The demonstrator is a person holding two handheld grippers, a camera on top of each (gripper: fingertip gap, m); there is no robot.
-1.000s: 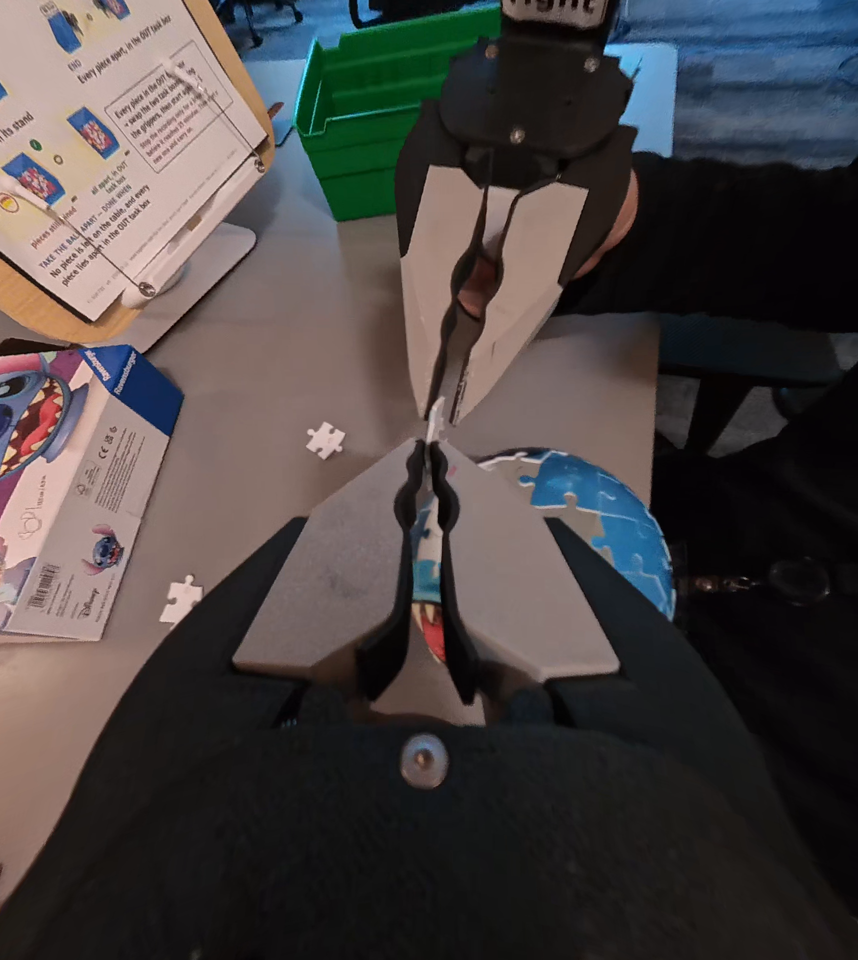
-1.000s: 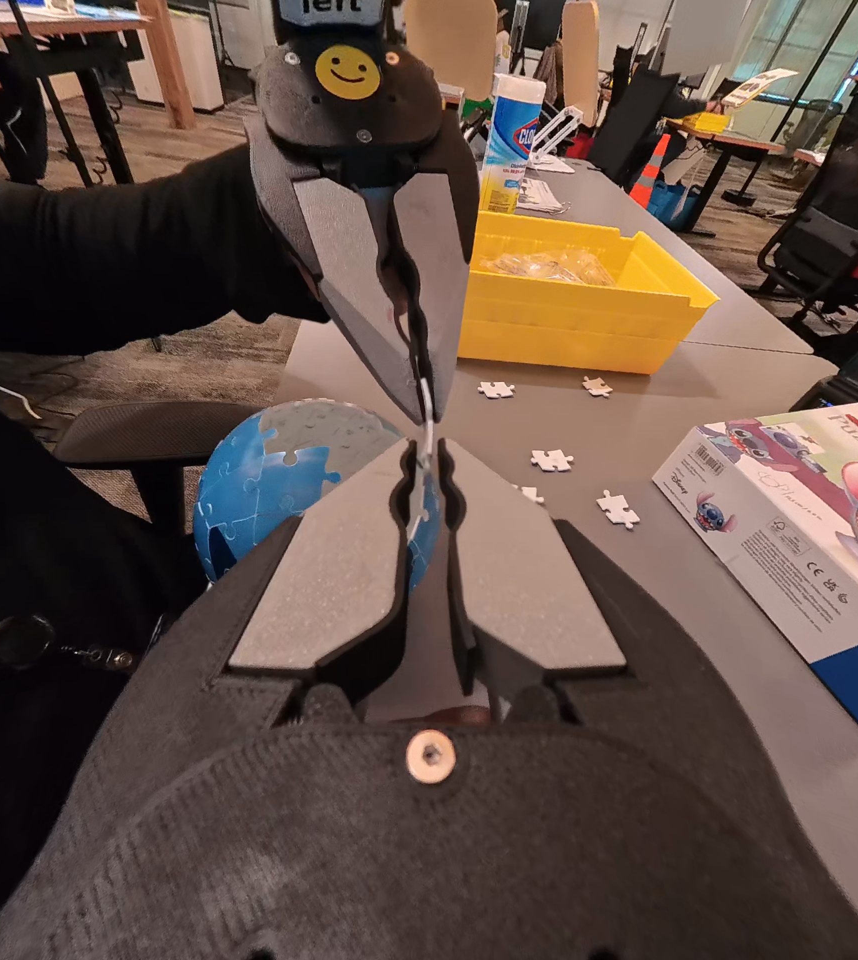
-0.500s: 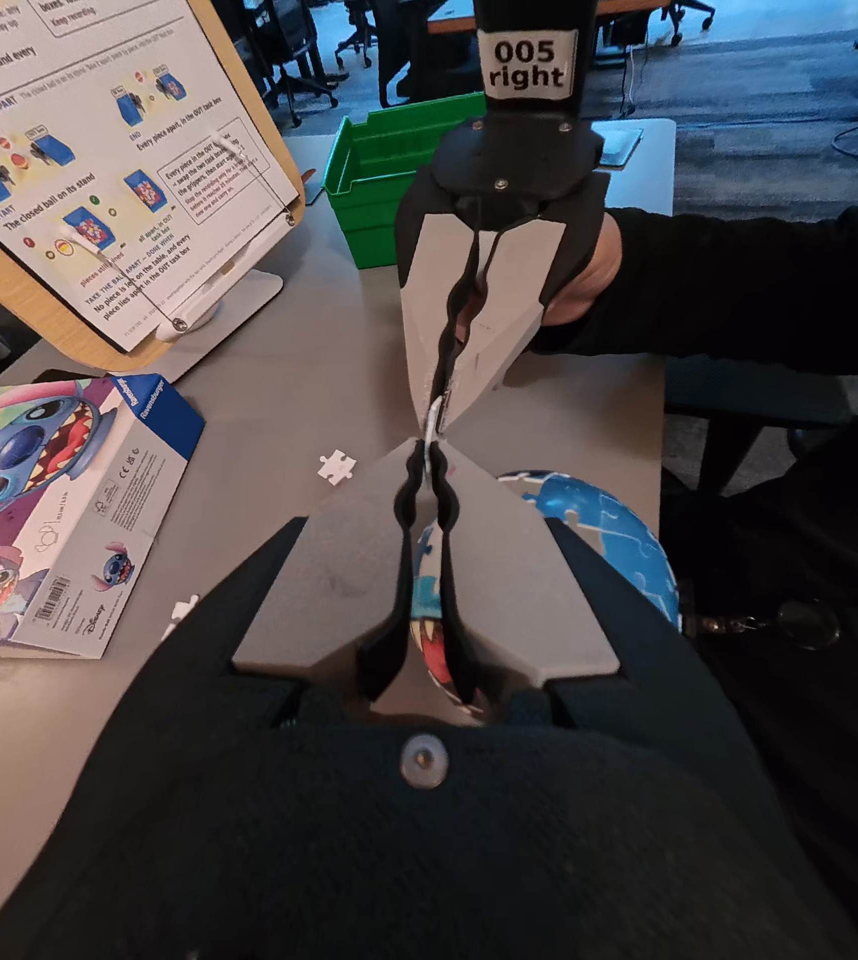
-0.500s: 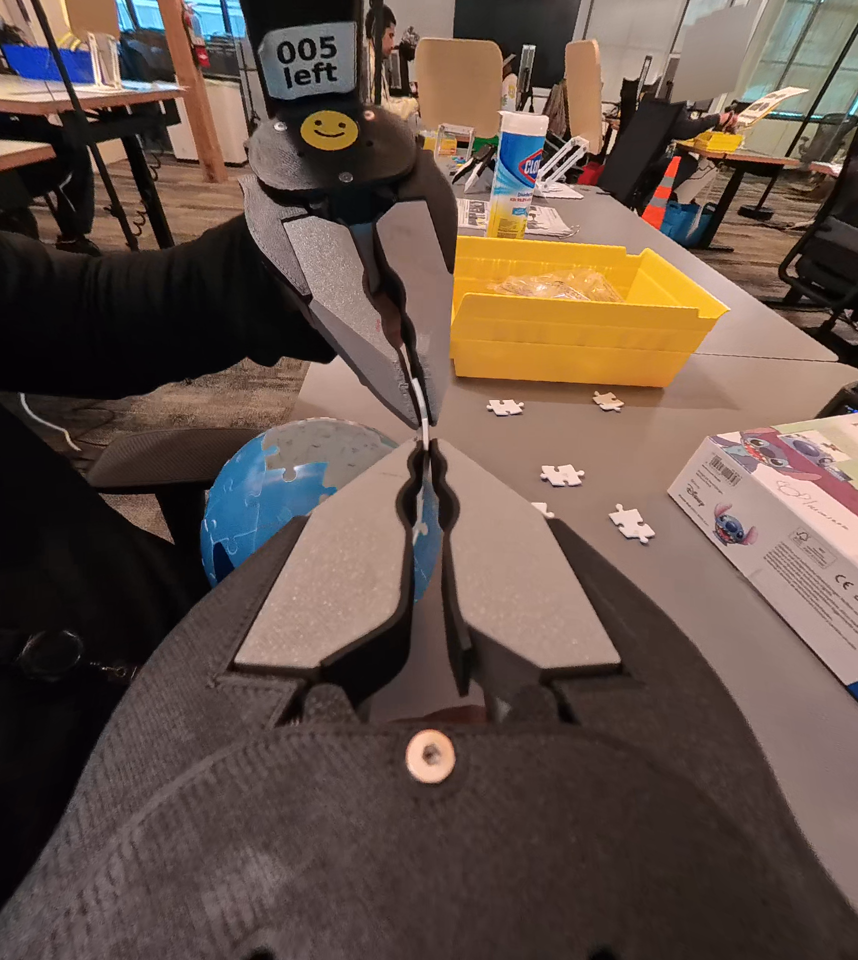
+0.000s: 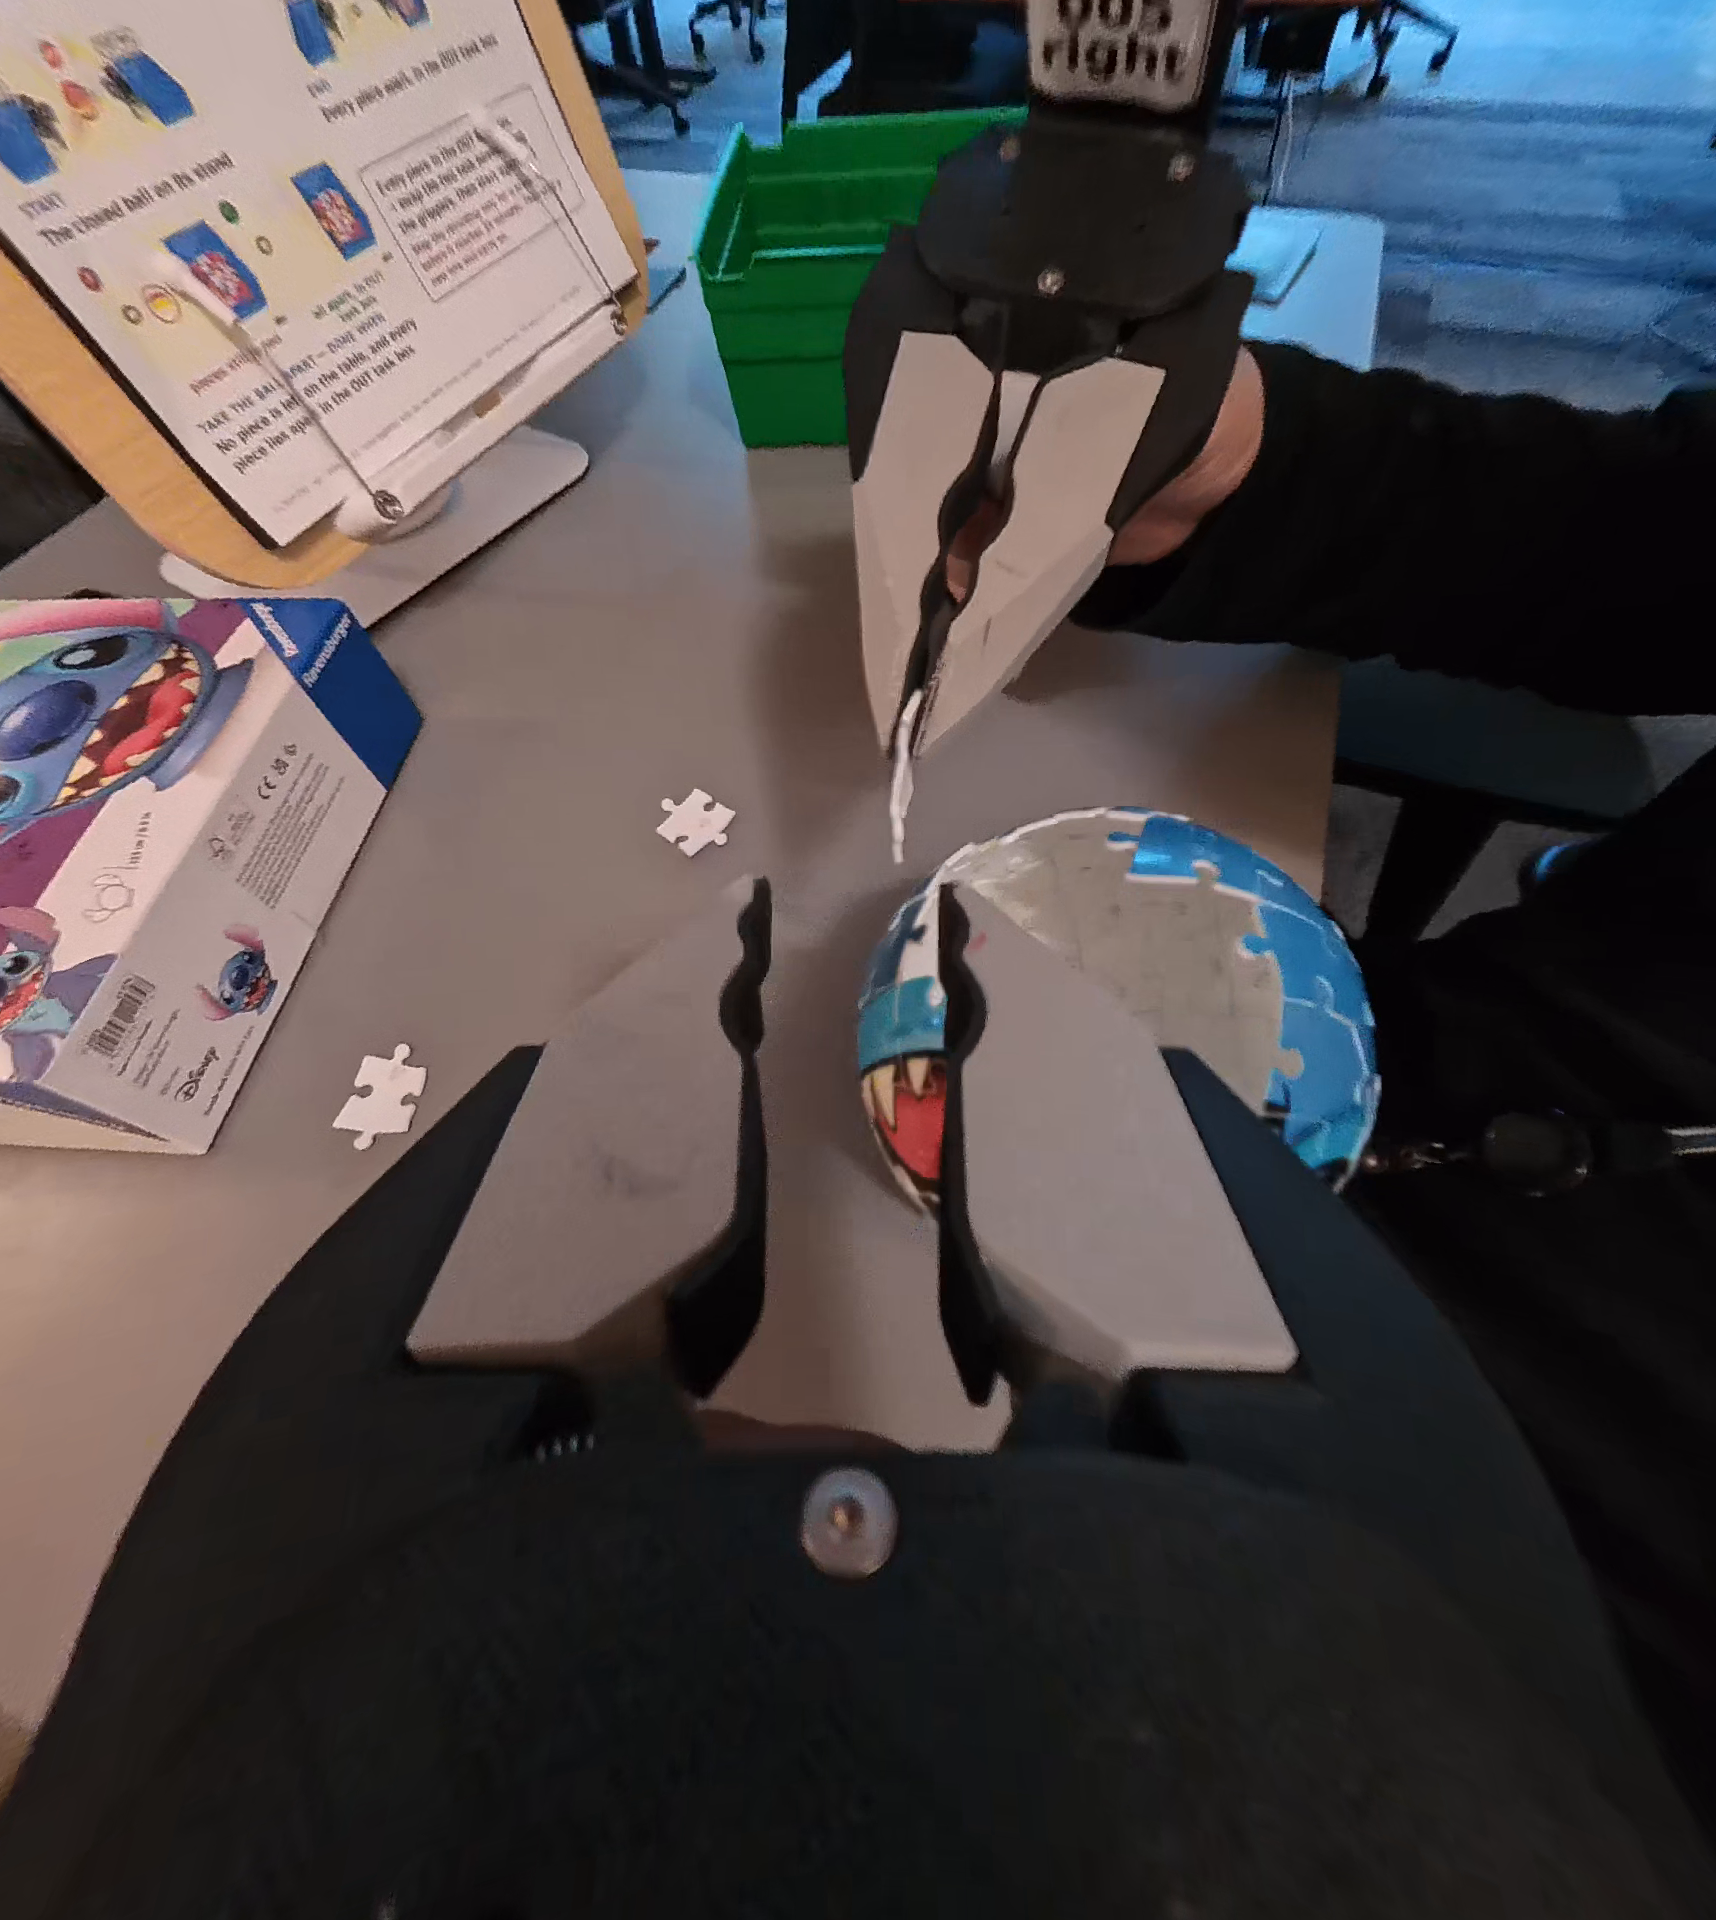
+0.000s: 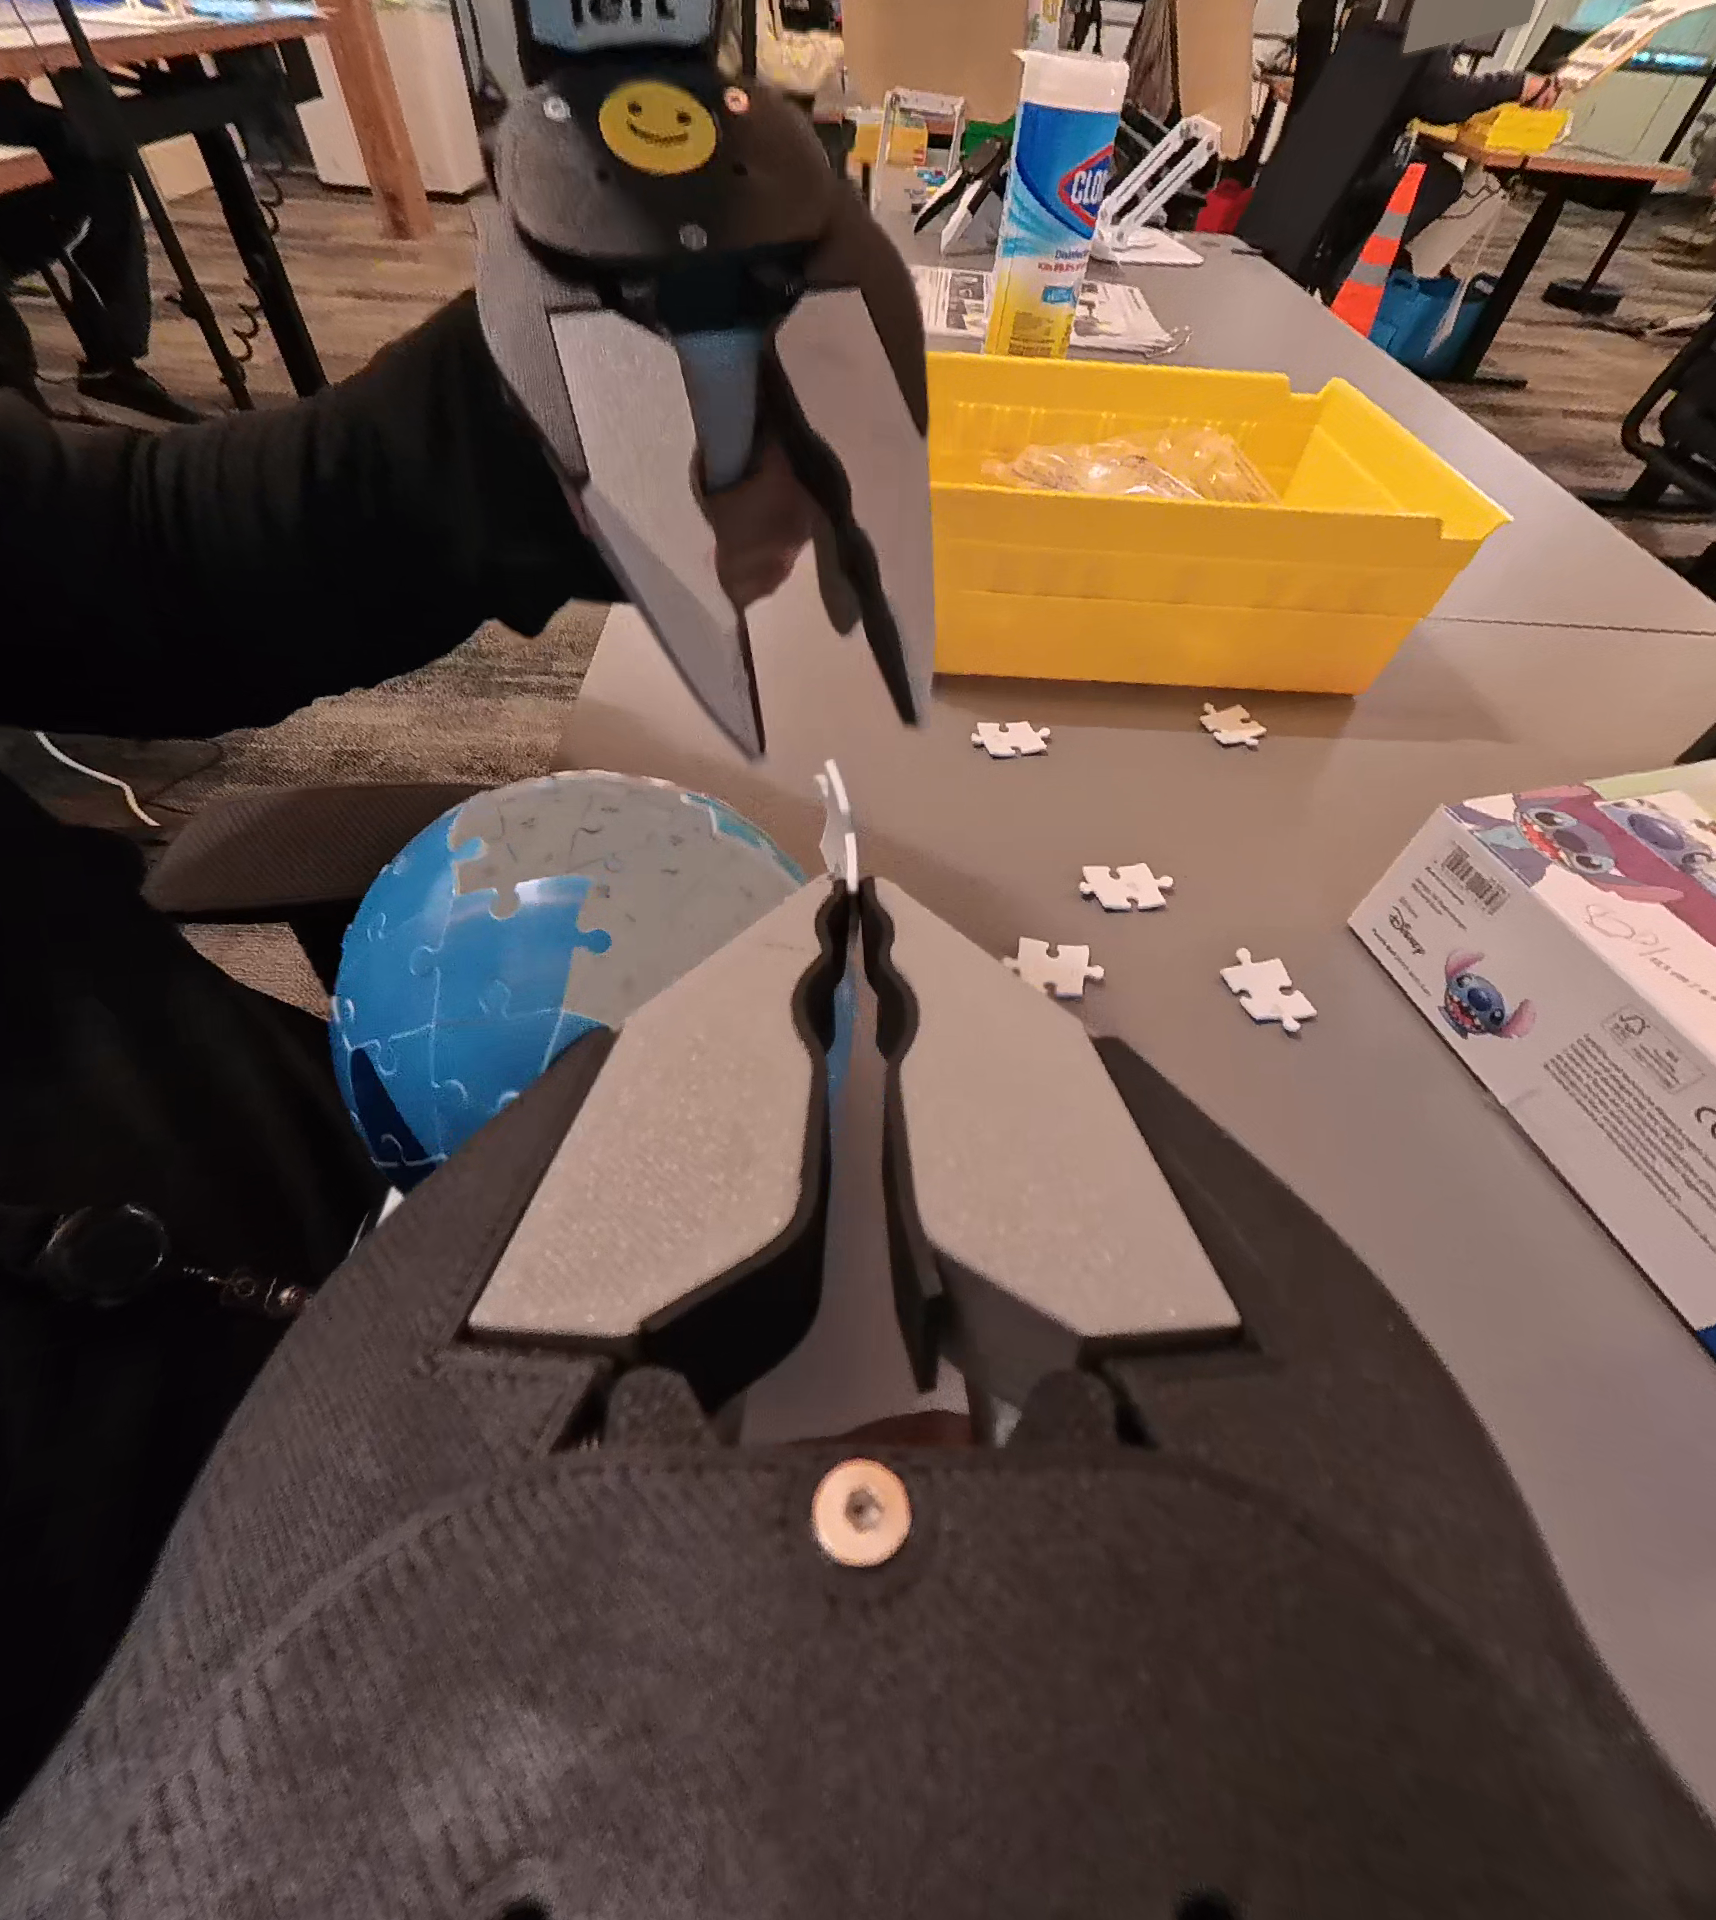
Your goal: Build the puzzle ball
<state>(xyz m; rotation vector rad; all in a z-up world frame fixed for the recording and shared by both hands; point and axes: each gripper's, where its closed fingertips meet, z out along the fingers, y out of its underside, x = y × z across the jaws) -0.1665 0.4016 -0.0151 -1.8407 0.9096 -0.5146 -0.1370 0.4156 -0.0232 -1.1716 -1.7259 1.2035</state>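
Note:
The partly built blue puzzle ball (image 5: 1197,966) sits at the table's near edge, with an open gap showing its pale inside; it also shows in the right wrist view (image 6: 521,935). My right gripper (image 6: 854,888) is shut on a white puzzle piece (image 6: 836,826), held edge-on above the table beside the ball; it shows in the left wrist view (image 5: 906,743) with the piece (image 5: 901,800). My left gripper (image 5: 849,894) is open and empty, just short of the piece; in the right wrist view it (image 6: 833,727) hangs open above the piece.
Loose white pieces (image 5: 695,821) (image 5: 381,1093) (image 6: 1124,886) (image 6: 1010,738) lie on the grey table. The puzzle box (image 5: 137,862) lies at left, an instruction stand (image 5: 314,260) behind it, a green bin (image 5: 802,301) at the back. A yellow bin (image 6: 1186,540) stands opposite. One gripper's finger ends stand about 4 centimeters off the other's.
My left gripper, shut on the piece together with the right one before, has opened and let go. The piece now stays in the right gripper alone, and the grippers have drawn slightly apart.

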